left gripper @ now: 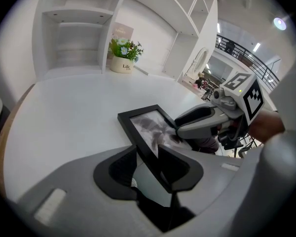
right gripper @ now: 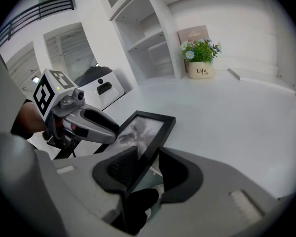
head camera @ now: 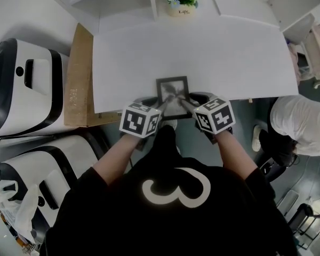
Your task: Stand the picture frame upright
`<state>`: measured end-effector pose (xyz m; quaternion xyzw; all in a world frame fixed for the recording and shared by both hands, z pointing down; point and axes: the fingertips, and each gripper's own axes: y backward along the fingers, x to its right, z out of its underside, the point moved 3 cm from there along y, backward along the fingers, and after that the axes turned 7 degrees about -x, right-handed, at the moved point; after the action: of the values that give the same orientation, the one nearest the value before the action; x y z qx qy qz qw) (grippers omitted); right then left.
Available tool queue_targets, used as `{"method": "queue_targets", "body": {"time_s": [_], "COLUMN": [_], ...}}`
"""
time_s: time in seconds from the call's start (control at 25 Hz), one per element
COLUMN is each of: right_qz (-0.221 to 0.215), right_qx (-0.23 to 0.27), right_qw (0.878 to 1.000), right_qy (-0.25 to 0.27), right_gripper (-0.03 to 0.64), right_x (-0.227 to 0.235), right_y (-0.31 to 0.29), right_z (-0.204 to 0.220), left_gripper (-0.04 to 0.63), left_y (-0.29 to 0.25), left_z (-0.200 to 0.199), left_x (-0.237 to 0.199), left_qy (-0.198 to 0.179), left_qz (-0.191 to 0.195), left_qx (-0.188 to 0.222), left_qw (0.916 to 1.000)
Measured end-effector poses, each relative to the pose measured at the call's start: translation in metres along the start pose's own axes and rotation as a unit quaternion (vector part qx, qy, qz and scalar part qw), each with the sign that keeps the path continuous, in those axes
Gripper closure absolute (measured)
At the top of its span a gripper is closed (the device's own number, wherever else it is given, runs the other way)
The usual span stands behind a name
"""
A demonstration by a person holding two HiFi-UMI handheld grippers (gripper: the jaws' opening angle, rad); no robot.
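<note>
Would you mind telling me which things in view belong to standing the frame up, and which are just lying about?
Part of the job:
- picture frame, lying at the near edge of the white table
- left hand-held gripper and right hand-held gripper, one clamped on each side of it

Just lying about:
- potted flowers
- cardboard sheet
- white machines

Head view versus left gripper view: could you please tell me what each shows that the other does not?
Only the head view: white machines beside the white table and a person in white. Only the left gripper view: a railing and a card behind the flower pot. Both: the picture frame, the flower pot, the white table, and the left tongs and right tongs closed on the picture frame.
</note>
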<state>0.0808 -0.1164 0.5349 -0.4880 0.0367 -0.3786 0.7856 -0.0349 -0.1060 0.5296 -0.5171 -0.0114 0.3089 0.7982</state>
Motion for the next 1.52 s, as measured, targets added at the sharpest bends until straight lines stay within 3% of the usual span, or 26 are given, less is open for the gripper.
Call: {"method": "queue_targets", "body": {"time_s": [0.48,0.68,0.84,1.04,1.12,1.32,1.52], "right_qz": [-0.028,-0.068,-0.137,-0.173,-0.182,-0.191,-0.209], "right_qx": [0.009,0.035,0.037,0.022,0.022,0.012,-0.01], "right_qw": [0.999,0.994,0.98,0.961,0.957,0.955,0.951], "right_qy": [-0.033,-0.083,-0.142,-0.216,-0.225,-0.225,-0.226], "right_gripper": [0.474,0.471,0.466,0.466,0.466,0.466,0.466], "right_x": [0.002,0.007,0.001,0.005,0.004,0.007,0.003], "right_y": [0.003,0.024,0.035,0.022,0.018,0.01,0.001], "right_z": [0.0,0.001,0.018,0.04,0.041,0.033,0.031], "left_gripper": [0.451,0.442,0.434,0.423,0.423,0.42,0.422], "left_y": [0.001,0.015,0.026,0.018,0.013,0.0,-0.009], "left_z": [0.004,0.002,0.009,0.029,0.034,0.031,0.03], "left_x": [-0.005,0.0,0.006,0.01,0.013,0.005,0.004], "left_qy": [0.044,0.063,0.088,0.126,0.144,0.169,0.204], "left_qz": [0.026,0.075,0.139,0.187,0.207,0.221,0.254], "left_qx": [0.003,0.017,0.027,-0.003,-0.012,-0.015,-0.026], "left_qw": [0.9987,0.9951,0.986,0.9742,0.9677,0.9604,0.9453]}}
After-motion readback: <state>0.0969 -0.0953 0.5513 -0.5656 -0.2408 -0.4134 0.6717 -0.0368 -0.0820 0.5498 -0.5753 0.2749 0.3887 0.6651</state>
